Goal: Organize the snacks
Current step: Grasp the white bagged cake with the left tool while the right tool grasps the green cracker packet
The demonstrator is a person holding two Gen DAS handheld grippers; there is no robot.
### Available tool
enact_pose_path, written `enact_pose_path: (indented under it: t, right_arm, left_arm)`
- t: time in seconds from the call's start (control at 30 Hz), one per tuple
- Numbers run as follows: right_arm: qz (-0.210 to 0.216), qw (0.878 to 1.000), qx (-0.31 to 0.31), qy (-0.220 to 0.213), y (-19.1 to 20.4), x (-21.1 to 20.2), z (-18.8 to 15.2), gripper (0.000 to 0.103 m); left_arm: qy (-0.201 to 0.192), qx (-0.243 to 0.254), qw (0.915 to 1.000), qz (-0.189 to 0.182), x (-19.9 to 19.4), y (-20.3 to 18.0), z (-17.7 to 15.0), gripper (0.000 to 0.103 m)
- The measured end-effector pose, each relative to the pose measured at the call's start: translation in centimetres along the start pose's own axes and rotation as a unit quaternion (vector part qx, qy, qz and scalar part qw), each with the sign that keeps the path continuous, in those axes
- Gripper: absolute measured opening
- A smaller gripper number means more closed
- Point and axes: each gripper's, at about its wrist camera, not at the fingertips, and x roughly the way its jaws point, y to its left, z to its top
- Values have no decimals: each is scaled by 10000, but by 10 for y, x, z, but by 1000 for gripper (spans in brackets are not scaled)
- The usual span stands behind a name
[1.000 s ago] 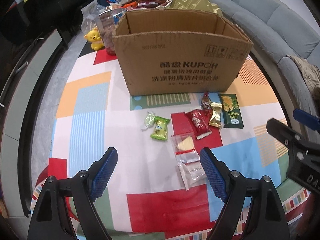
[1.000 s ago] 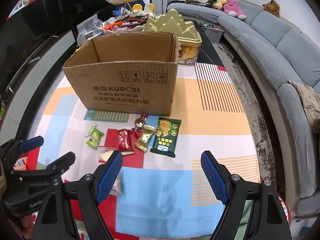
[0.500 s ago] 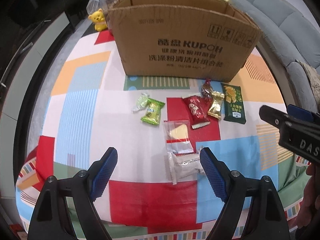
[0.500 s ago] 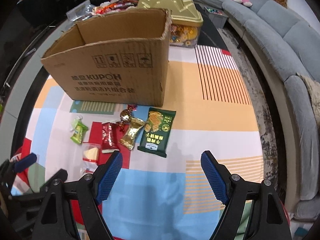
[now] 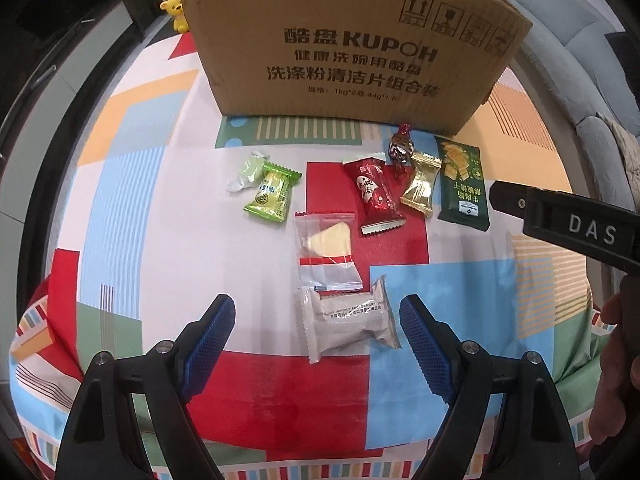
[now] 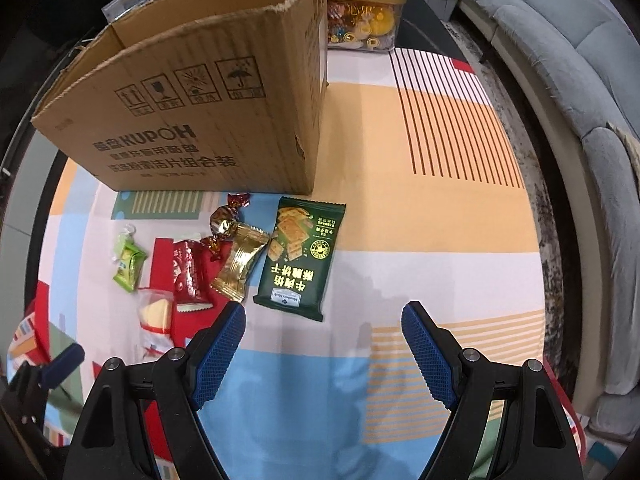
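Observation:
Several wrapped snacks lie on the patterned tablecloth in front of an open cardboard box. My left gripper hangs open just above a white packet, which lies between its blue pads without touching them. Beyond it are a clear bag with a yellow wedge, a light green candy, a red packet, a gold packet and a dark green cracker pack. My right gripper is open and empty, just short of the dark green cracker pack.
A gold tin of sweets stands behind the cardboard box. A grey sofa curves along the right. A yellow bear toy sits left of the box. The tablecloth is bare to the right of the snacks.
Both grippers have sunk toward the table and come nearer the snacks. The white packet now lies between my left pads; the cracker pack is closer to my right pads. Jaws unchanged.

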Motion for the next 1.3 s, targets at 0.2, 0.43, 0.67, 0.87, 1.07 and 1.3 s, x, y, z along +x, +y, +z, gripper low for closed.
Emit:
enact_pose_path:
  t: [0.2,0.43,0.67,0.87,1.07,1.3]
  right_arm:
    - [-2,10000,11,62,4,12,7,81]
    - [-38,9999,22,132,6,24,13,81]
    - [-51,9998,78,199,5,38,22,81]
    - [-85,9996,73,267,4,51,30,81]
    - [-159,9994,32,303,2,64,38,81]
    - [-150,9994,31,325,0,71,38,77]
  left_arm:
    - [22,-46,10000,-46,12,-3,-3,84]
    - [183,-106,9998,-69,25,-3,-5,84]
    - [299,-168,9993,-112,37,-1,-3,84]
    - [378,-130,9991,-139,44,-4,-4,84]
    - [453,-216,9987,-129,53,2,-11,84]
    - [526,-203,9982,-213,58,9,-17,67]
